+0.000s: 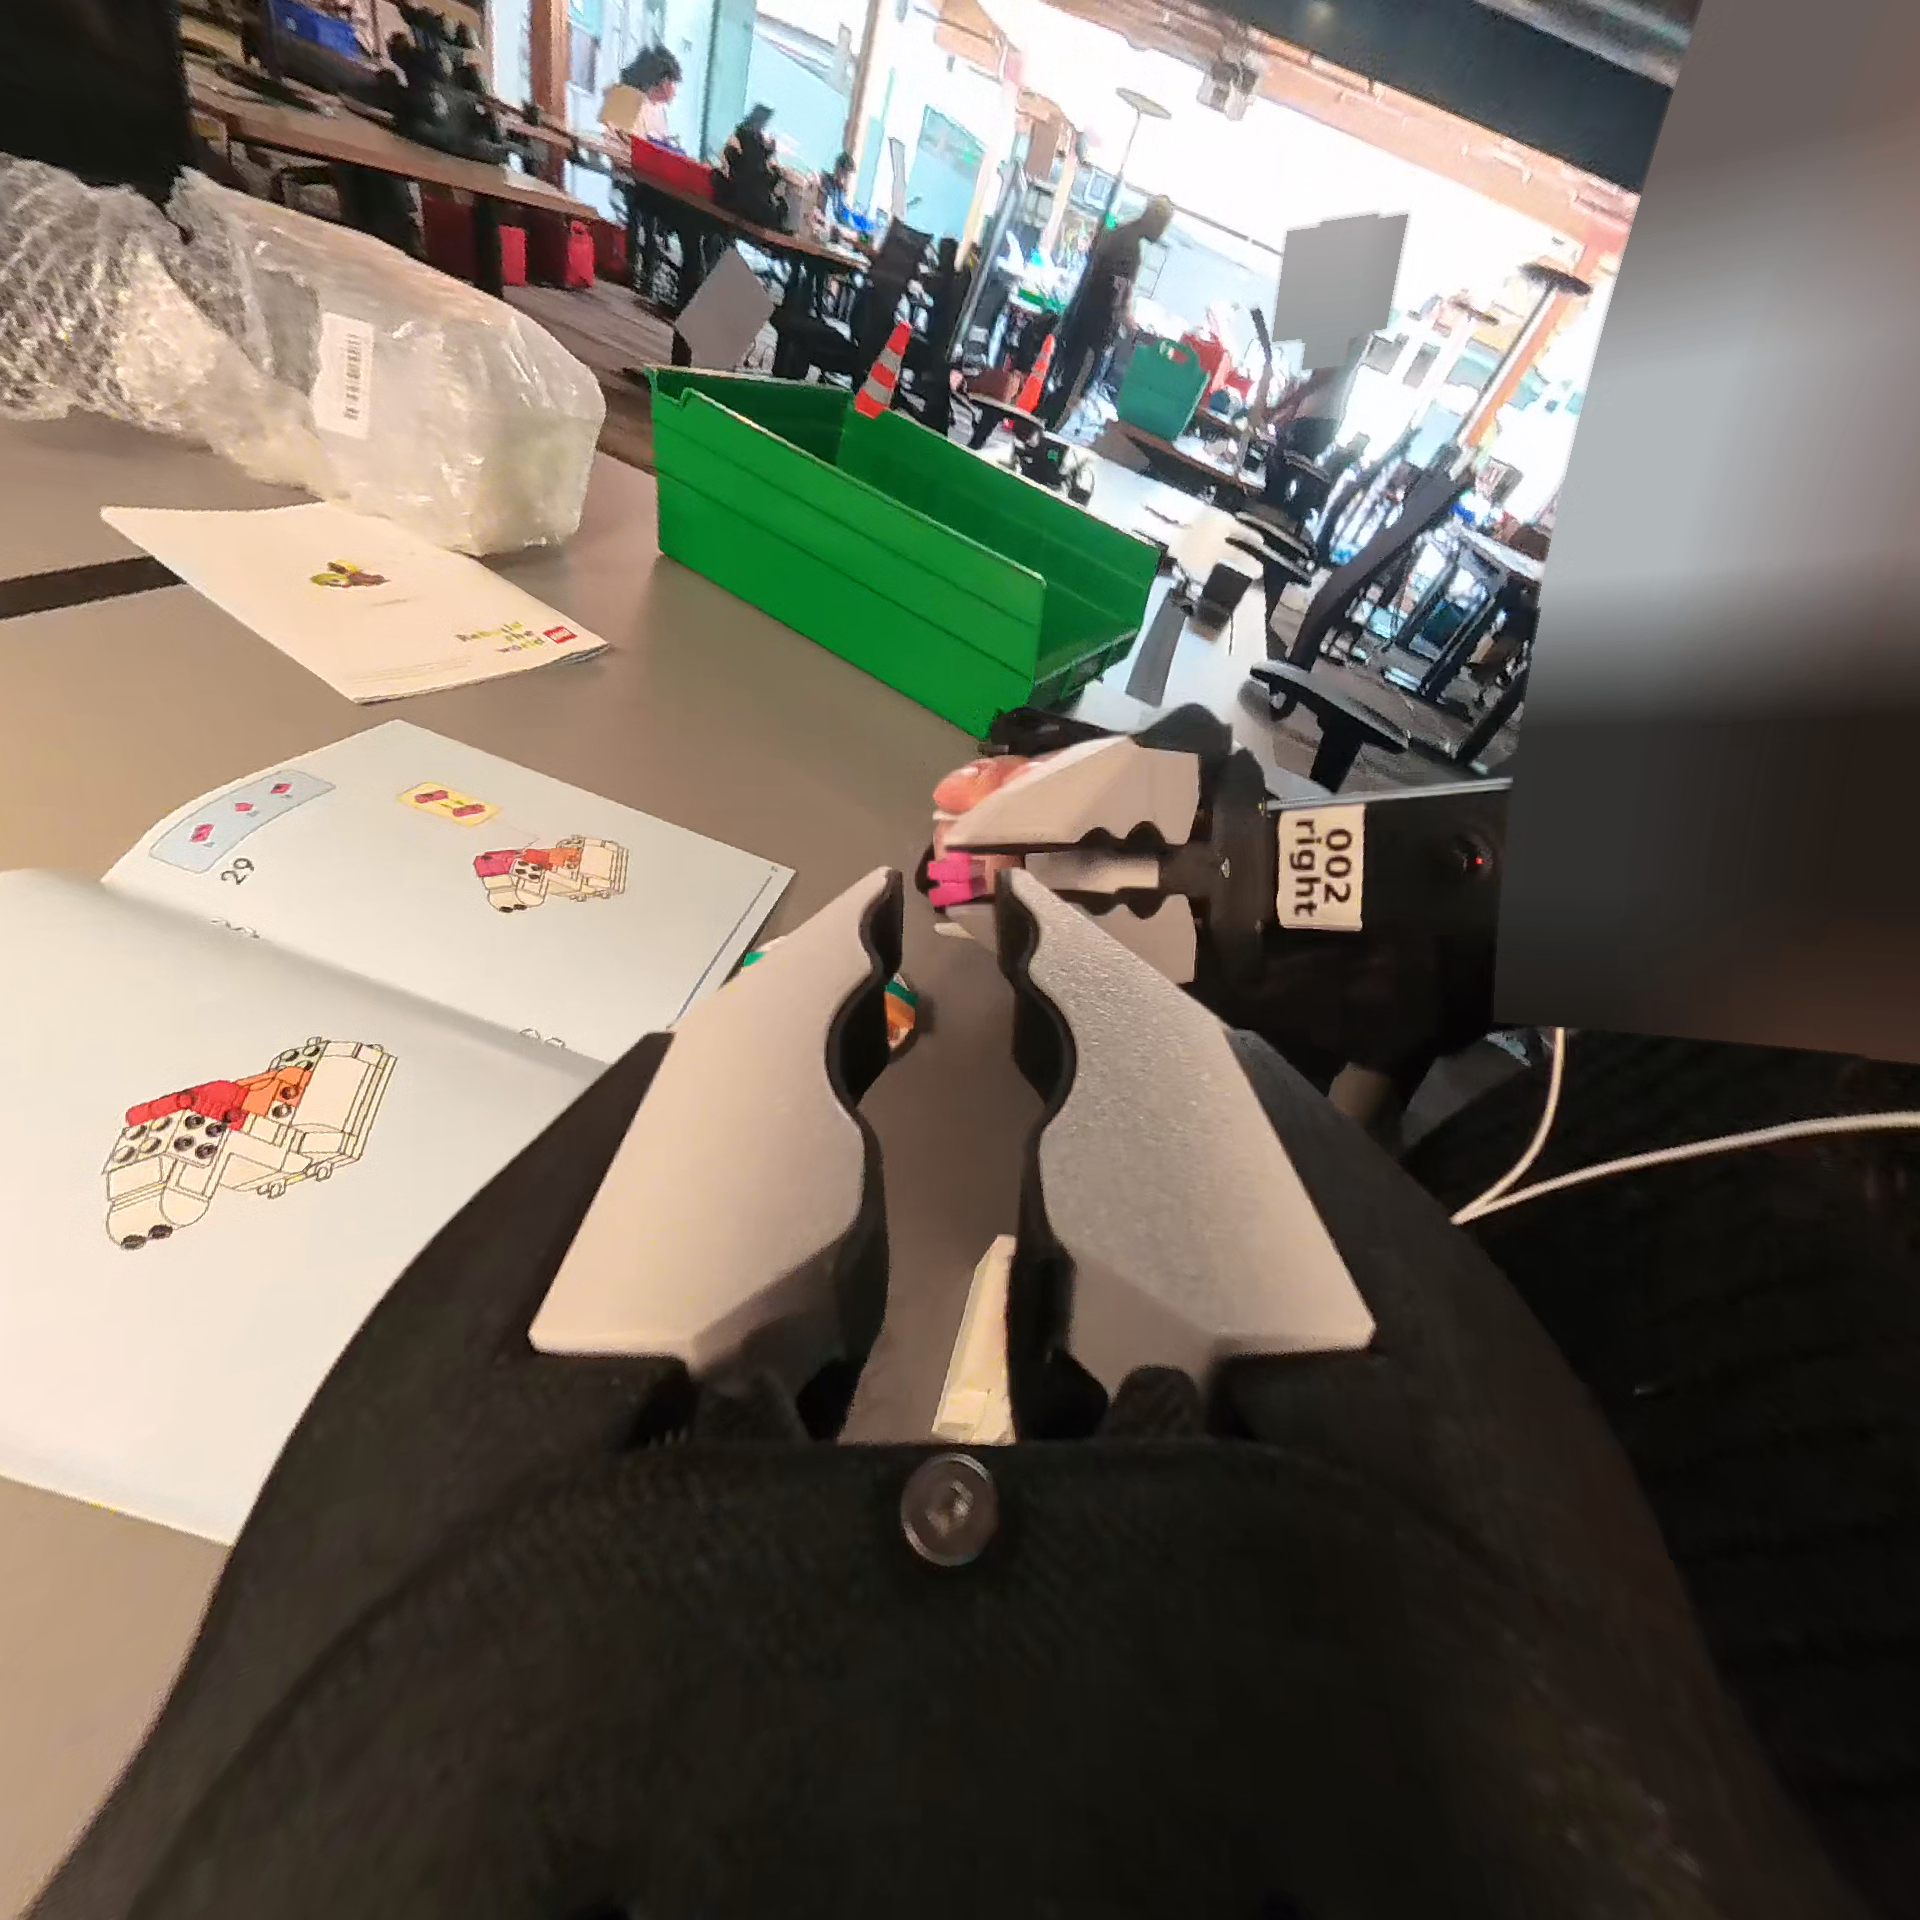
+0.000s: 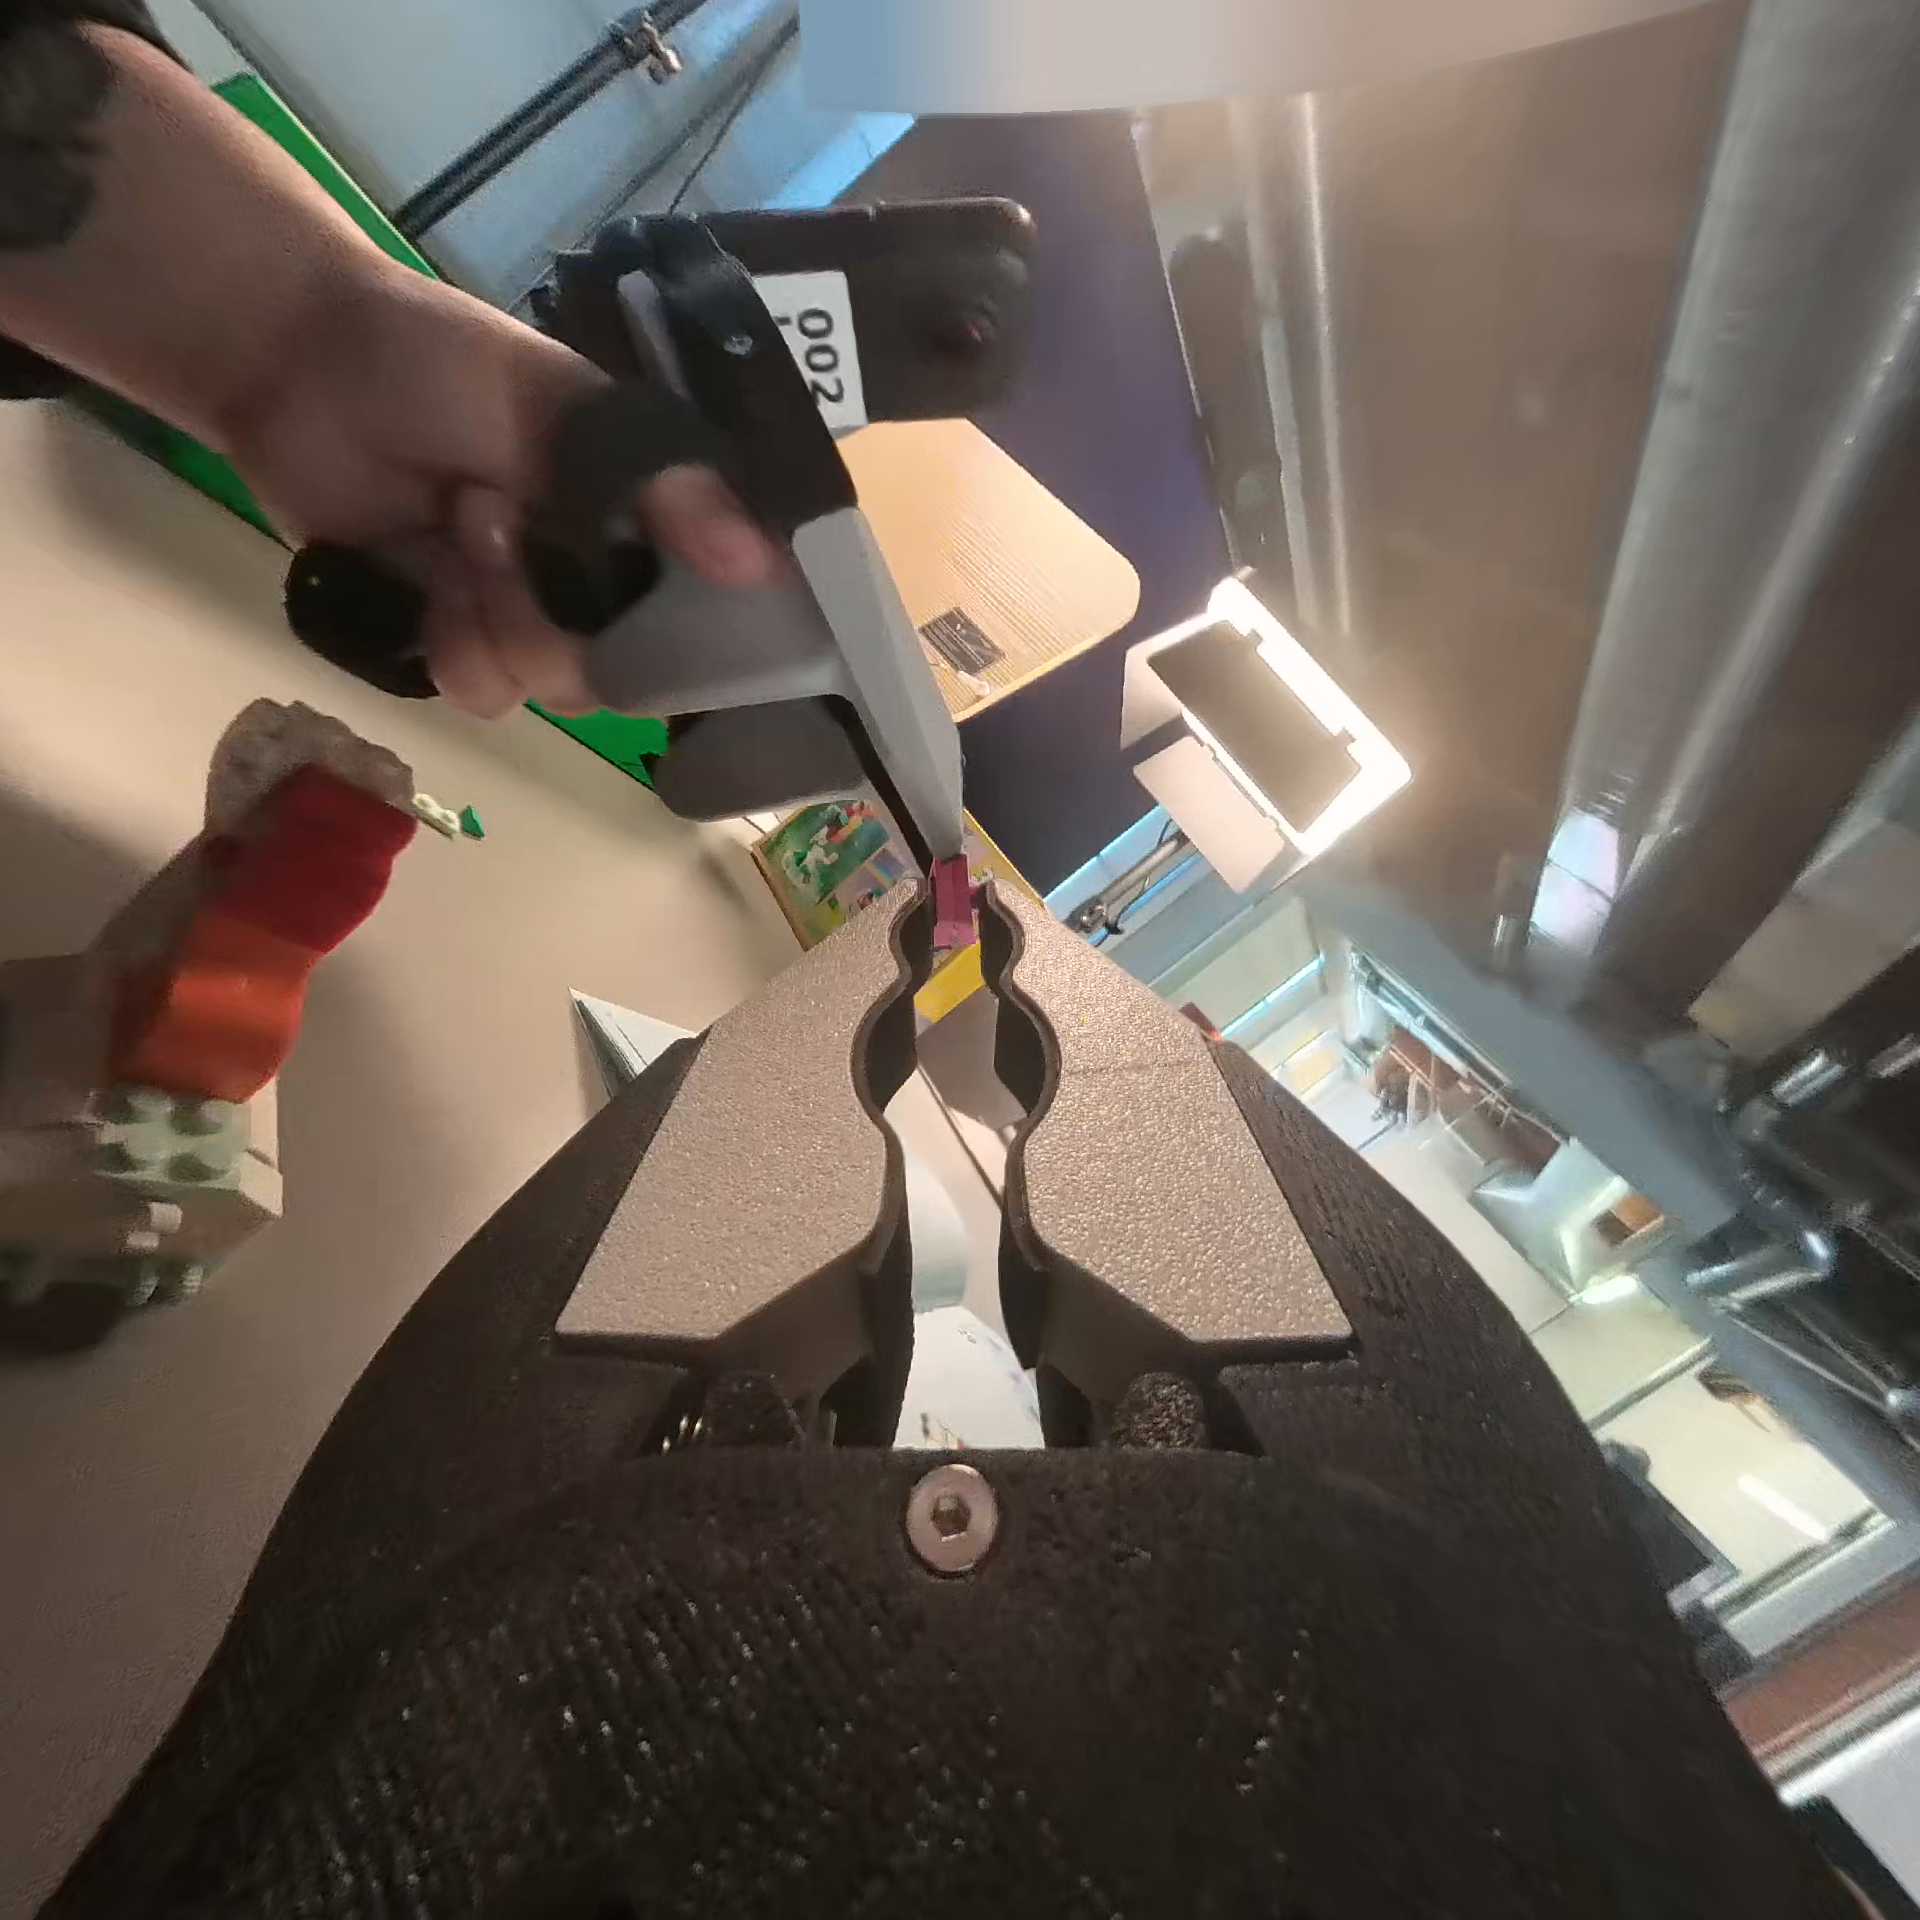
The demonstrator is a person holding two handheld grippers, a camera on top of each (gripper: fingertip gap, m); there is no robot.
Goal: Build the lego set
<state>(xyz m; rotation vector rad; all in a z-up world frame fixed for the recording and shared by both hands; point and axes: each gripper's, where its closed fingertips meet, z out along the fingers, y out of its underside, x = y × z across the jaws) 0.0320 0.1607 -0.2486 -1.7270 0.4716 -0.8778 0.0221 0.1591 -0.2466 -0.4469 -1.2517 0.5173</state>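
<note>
A small magenta brick [image 2: 953,914] is pinched between the tips of my right gripper [image 2: 951,899], held in the air above the table. In the left wrist view the right gripper [image 1: 971,862] comes in from the right with the brick [image 1: 951,878]. My left gripper [image 1: 951,899] has its jaws narrowly apart, with its tips on either side of the brick's end. I cannot tell whether they pinch it. In the right wrist view the left gripper [image 2: 948,836] meets the brick from above. A partly built white, red and orange model [image 2: 249,935] lies on the table at the left.
An open instruction booklet [image 1: 312,1039] lies left, with a second booklet [image 1: 364,603] and a plastic-wrapped bundle [image 1: 364,364] behind it. A green bin [image 1: 883,551] stands at the far edge. Loose pieces [image 1: 899,1013] and a white brick [image 1: 982,1340] lie under the left gripper. A person's hand [image 2: 416,468] holds it.
</note>
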